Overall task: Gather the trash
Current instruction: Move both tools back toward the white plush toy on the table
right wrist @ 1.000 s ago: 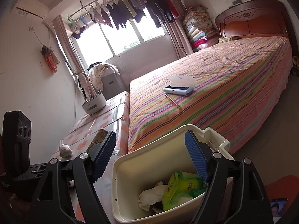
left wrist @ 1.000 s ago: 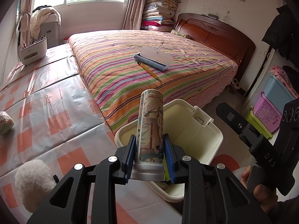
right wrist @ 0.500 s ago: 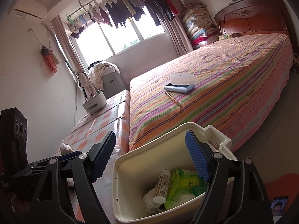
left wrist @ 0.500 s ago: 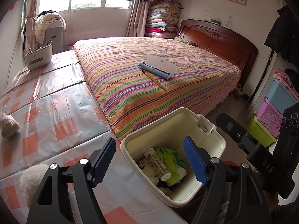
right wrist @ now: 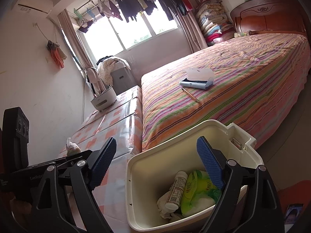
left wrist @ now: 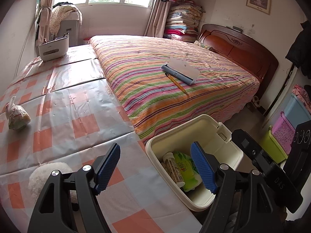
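The left gripper [left wrist: 155,167] stands wide apart and empty, having just let go; the right gripper [right wrist: 157,163] has just spread wider, empty too. The tube [right wrist: 176,191] lies inside the cream bin [right wrist: 194,134] beside a green packet [right wrist: 196,190], at the striped bed's [left wrist: 165,85] foot.

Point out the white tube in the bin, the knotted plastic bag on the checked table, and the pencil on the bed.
white tube [right wrist: 176,190]: right wrist view, middle of its printed body.
knotted plastic bag [left wrist: 17,114]: left wrist view, its bulging middle.
pencil [left wrist: 176,83]: left wrist view, mid-shaft.
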`<state>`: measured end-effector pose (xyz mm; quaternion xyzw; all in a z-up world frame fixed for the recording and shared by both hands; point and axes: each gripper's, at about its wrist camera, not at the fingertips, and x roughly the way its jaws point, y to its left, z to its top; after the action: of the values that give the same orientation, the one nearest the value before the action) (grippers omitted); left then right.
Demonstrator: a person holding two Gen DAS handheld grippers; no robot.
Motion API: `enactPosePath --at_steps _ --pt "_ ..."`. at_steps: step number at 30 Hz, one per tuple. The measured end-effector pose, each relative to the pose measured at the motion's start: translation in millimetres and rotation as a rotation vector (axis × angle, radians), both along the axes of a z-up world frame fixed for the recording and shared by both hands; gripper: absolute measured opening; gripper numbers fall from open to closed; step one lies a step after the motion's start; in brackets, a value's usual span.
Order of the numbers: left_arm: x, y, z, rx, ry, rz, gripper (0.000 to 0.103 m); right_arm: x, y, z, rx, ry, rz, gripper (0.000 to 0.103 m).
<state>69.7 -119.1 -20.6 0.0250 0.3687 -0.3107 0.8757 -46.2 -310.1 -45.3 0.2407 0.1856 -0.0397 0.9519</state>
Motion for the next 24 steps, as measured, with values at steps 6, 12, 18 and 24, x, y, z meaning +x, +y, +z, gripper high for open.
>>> enactPosePath --at_steps 6,12,18,24 --pt "1.6 13.2 -1.3 0.023 0.002 0.032 0.073 7.6 12.1 -0.9 0.007 0.007 0.038 0.089" --pt "4.7 35.5 -1.6 0.031 0.010 0.079 0.073 15.8 29.3 0.0 -0.003 0.006 0.087 0.091" --pt "11.5 70.4 2.0 0.022 0.023 0.150 0.073 25.6 52.6 -0.2 -0.016 0.015 0.184 0.094" --pt "24.4 125.8 10.4 -0.009 0.025 0.282 0.073 39.8 86.4 0.1 -0.033 0.038 0.306 0.096"
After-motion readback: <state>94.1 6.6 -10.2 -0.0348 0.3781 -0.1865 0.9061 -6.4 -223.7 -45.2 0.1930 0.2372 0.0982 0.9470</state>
